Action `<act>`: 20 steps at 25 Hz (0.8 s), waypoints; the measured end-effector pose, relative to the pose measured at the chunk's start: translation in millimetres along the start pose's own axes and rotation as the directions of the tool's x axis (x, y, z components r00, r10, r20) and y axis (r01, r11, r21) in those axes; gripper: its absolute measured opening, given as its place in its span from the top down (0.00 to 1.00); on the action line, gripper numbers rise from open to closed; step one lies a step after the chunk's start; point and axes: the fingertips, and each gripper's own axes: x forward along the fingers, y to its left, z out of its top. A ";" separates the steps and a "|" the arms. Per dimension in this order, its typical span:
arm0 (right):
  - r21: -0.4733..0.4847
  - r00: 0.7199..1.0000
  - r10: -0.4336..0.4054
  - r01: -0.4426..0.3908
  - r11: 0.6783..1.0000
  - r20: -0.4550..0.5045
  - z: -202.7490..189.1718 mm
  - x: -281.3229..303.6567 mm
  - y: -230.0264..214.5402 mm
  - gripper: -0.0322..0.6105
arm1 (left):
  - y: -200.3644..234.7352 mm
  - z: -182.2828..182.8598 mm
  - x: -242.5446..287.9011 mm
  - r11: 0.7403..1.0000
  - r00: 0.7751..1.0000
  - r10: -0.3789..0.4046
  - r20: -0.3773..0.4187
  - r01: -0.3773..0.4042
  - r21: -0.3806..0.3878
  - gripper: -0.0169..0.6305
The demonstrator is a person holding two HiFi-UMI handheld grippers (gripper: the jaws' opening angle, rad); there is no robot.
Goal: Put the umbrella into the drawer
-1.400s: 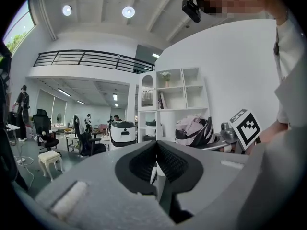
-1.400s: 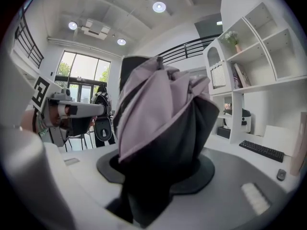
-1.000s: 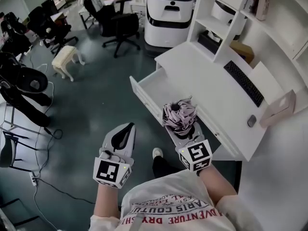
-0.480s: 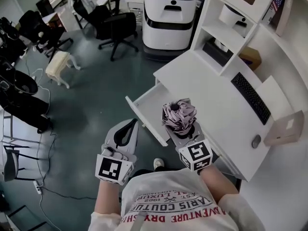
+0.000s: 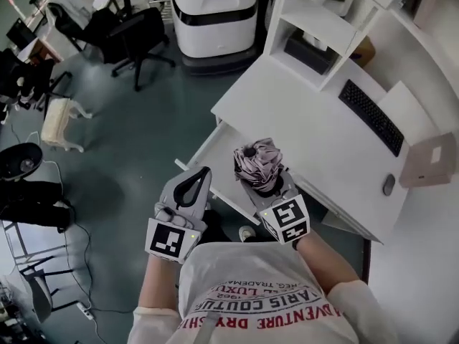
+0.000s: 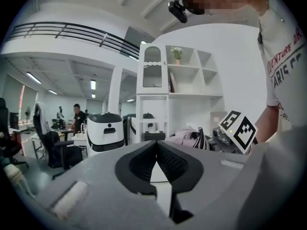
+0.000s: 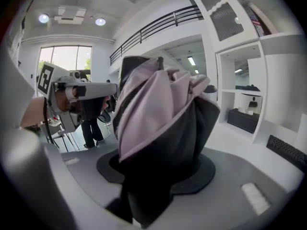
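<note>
A folded pink and black umbrella [image 5: 257, 163] stands bunched up between the jaws of my right gripper [image 5: 264, 183], which is shut on it. In the right gripper view the umbrella [image 7: 158, 123] fills the middle and hides the fingertips of that gripper [image 7: 158, 181]. The white drawer [image 5: 215, 145] is pulled open from the desk [image 5: 301, 120], and the umbrella hangs over its near end. My left gripper [image 5: 201, 174] is beside the drawer's front, shut and empty. In the left gripper view the pads of the left gripper [image 6: 156, 145] meet at the tips.
On the desk lie a black keyboard [image 5: 373, 117], a mouse [image 5: 388, 185] and a pink box [image 5: 430, 160]. White shelves [image 5: 315, 20] rise behind the desk. A white and black machine [image 5: 215, 13], an office chair [image 5: 125, 31] and a small stool [image 5: 61, 120] stand on the floor to the left.
Both grippers have moved closer to the open drawer, the right one carrying the umbrella over its near end. The left gripper's tips have come up beside the drawer front.
</note>
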 end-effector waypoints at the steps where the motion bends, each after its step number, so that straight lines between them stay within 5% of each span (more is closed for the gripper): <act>1: 0.014 1.000 -0.019 0.020 1.000 -0.018 -4.8 9.9 -2.0 0.63 | 6.1 -2.9 9.5 0.999 0.999 -0.043 -0.001 0.043 0.004 0.96; 8: 0.107 0.984 -0.076 0.094 0.990 -0.159 -47.2 85.4 -10.7 0.63 | 57.8 -38.3 58.2 0.970 0.969 -0.245 -0.022 0.244 -0.013 0.96; 13: 0.150 0.945 -0.077 0.130 0.980 -0.318 -103.3 133.3 -13.4 0.63 | 80.5 -86.3 84.9 0.937 0.934 -0.347 -0.089 0.342 -0.066 0.96; 20: 0.194 0.878 -0.011 0.118 0.974 -0.479 -188.5 180.7 -22.5 0.62 | 99.9 -132.9 118.7 0.924 0.918 -0.378 -0.118 0.367 -0.103 0.96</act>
